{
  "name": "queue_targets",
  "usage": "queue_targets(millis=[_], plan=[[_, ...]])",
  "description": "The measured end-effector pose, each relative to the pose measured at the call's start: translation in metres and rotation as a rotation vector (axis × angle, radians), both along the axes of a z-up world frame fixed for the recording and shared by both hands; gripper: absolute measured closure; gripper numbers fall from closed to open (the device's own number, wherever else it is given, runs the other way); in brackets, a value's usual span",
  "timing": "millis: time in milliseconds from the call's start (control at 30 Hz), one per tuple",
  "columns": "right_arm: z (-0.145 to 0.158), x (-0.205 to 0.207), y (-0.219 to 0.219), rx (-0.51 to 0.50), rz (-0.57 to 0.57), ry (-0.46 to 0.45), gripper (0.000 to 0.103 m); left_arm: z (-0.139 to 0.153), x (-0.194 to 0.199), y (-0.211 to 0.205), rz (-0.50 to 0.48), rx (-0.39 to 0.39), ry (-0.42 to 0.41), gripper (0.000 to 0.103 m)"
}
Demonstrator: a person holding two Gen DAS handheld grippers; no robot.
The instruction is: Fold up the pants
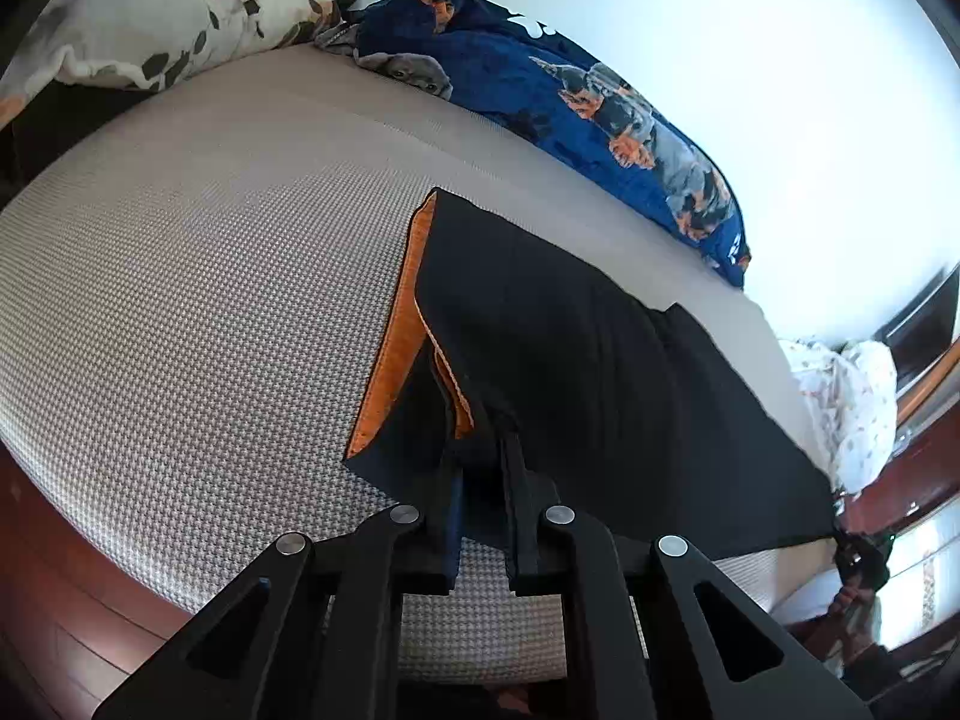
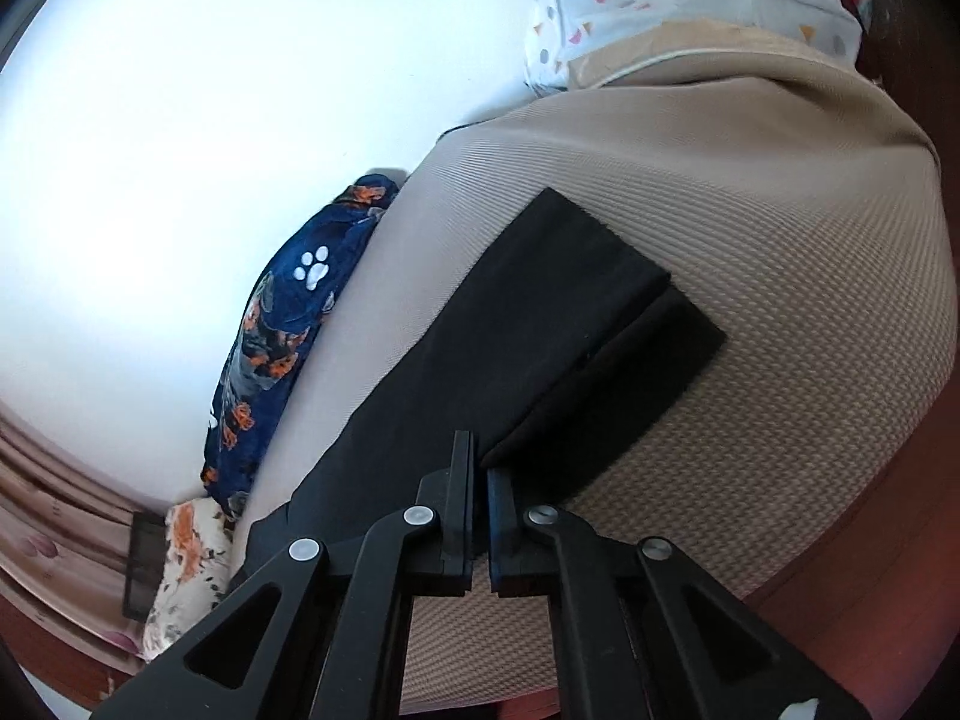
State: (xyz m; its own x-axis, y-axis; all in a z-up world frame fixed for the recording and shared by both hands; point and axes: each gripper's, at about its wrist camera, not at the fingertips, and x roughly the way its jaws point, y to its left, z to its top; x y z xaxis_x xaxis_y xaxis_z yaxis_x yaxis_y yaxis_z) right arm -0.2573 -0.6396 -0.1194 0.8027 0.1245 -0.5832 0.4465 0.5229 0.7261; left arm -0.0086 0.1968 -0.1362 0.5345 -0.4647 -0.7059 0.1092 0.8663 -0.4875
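One pair of black pants (image 1: 600,360) lies stretched across the woven beige mattress (image 1: 210,300), and both views show it. Two grippers are present, one per view.

The left gripper (image 1: 480,450) is closed on the waist end of the pants, where one orange lining (image 1: 396,348) is exposed along the edge. Fabric sits bunched between its fingers. The right gripper (image 2: 483,462) is closed on the near edge of the pants (image 2: 510,330), close to the leg ends; the cloth edge enters the narrow gap between its fingers.

Items counted: one blue blanket with a dog print (image 1: 600,120) along the wall side of the mattress, one floral pillow (image 1: 168,6), one white bundle with small coloured shapes (image 1: 852,402).

Left wrist view only: the orange lining and the waist end. Right wrist view only: the two squared leg ends (image 2: 630,312) lying side by side, and a white paw print (image 2: 313,267) on the blanket.
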Motion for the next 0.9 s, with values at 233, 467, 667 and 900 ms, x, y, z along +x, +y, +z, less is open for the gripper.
queue_targets(millis=[233, 467, 667, 900], plan=[[-0.011, -0.025, -0.029, 0.167, -0.094, -0.033, 0.092, -0.009, 0.001, 0.013, 0.022, -0.057, 0.058, 0.082], [0.011, -0.081, -0.067, 0.143, -0.299, -0.076, 0.080, 0.017, -0.008, 0.010, 0.047, -0.057, -0.024, 0.082], [0.005, -0.070, -0.064, 0.152, -0.282, -0.054, 0.070, 0.042, -0.012, -0.029, -0.015, 0.095, -0.148, 0.059], [-0.002, -0.040, -0.047, 0.143, -0.202, -0.037, 0.068, 0.039, -0.003, -0.025, 0.013, -0.040, -0.134, 0.049]])
